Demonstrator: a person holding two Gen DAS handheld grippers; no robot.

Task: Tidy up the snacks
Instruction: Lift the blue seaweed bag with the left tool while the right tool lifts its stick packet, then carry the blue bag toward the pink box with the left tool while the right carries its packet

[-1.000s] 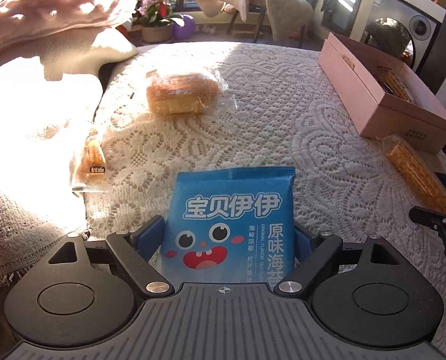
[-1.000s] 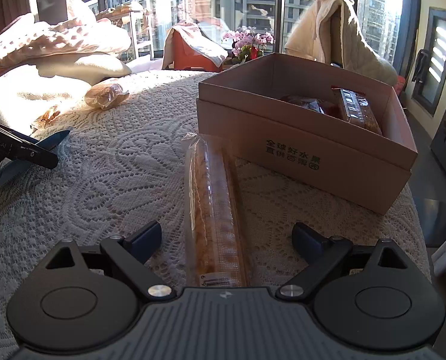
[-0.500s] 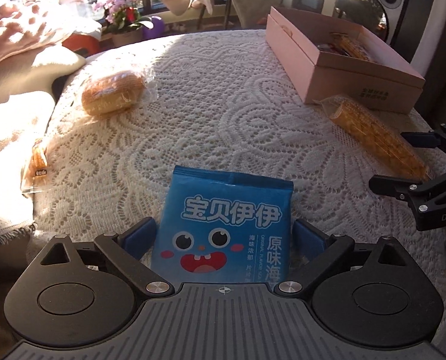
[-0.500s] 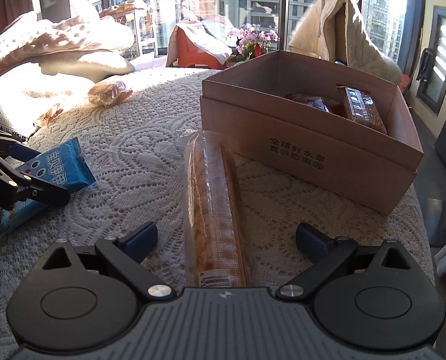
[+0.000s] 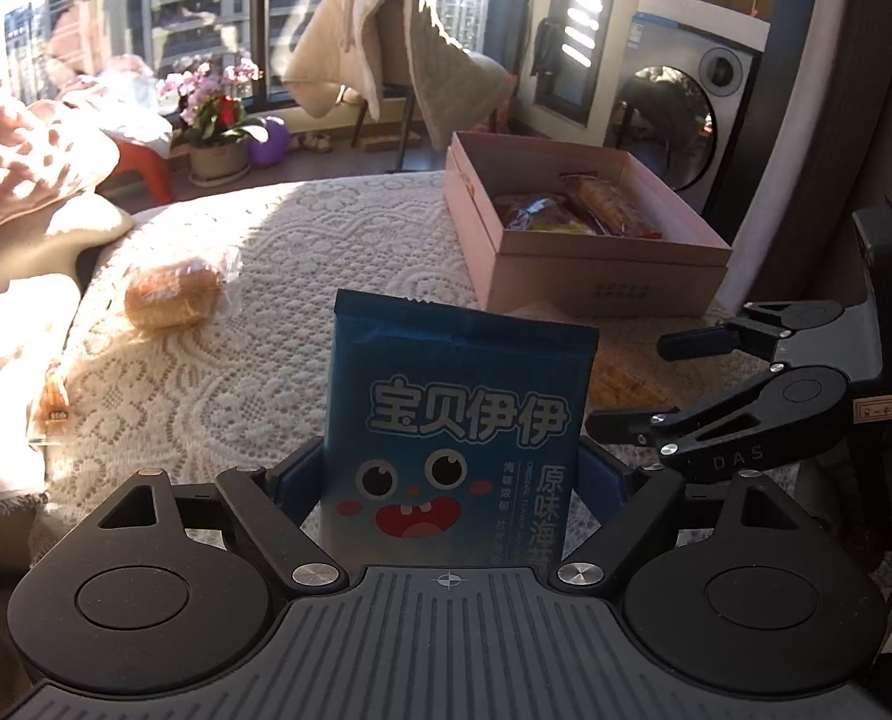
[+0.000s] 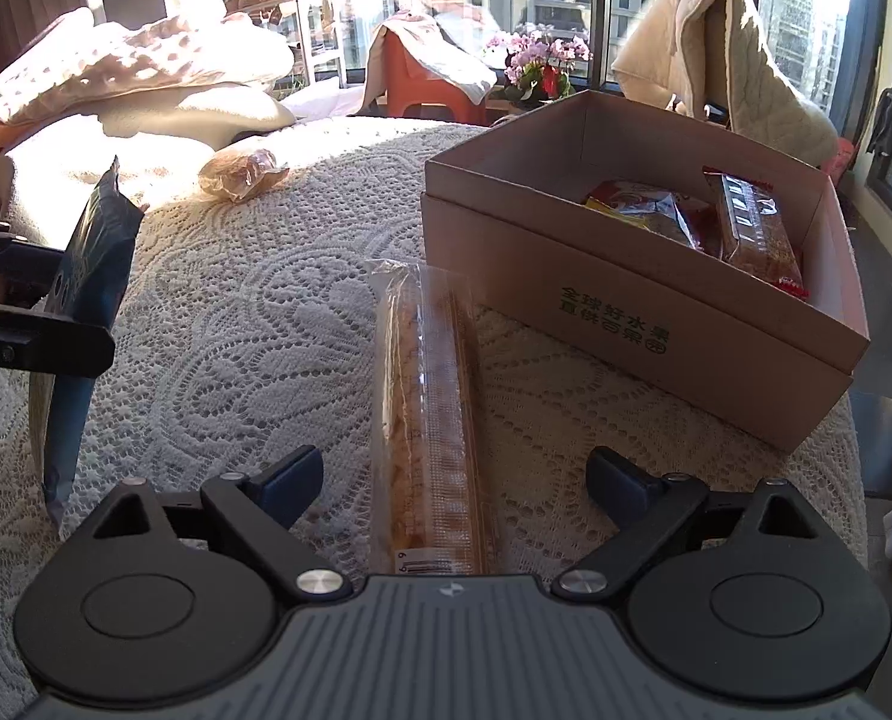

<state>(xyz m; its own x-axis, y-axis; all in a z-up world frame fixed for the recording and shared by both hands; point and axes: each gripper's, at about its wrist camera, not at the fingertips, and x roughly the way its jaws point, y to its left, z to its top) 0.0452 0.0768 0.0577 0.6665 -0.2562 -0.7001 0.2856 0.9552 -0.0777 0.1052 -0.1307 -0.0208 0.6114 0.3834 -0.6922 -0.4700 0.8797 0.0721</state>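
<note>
Left gripper [image 5: 446, 474]: fingers closed against both side edges of the blue seaweed packet [image 5: 455, 420], which stands upright and clear of the lace cloth [image 5: 218, 372]. Gripped low down, so most of the packet rides above the fingers, top seam free; probably a carry hold for dropping it into the box.

Right gripper [image 6: 455, 474]: fingers spread wide, nothing between the pads. Straddles the near end of the long wrapped pastry [image 6: 428, 414], which lies flat on the cloth, pointing toward the box. Looks lined up for a pinch across its width.

Just beyond the pastry: pink box [image 6: 626, 324], lid off, already holding several wrapped snacks at its far end.

Farther left on the cloth, well apart from the box: wrapped bread roll [image 5: 173, 297] and a small packet [image 5: 50, 411] at the edge. Both unsorted.
</note>
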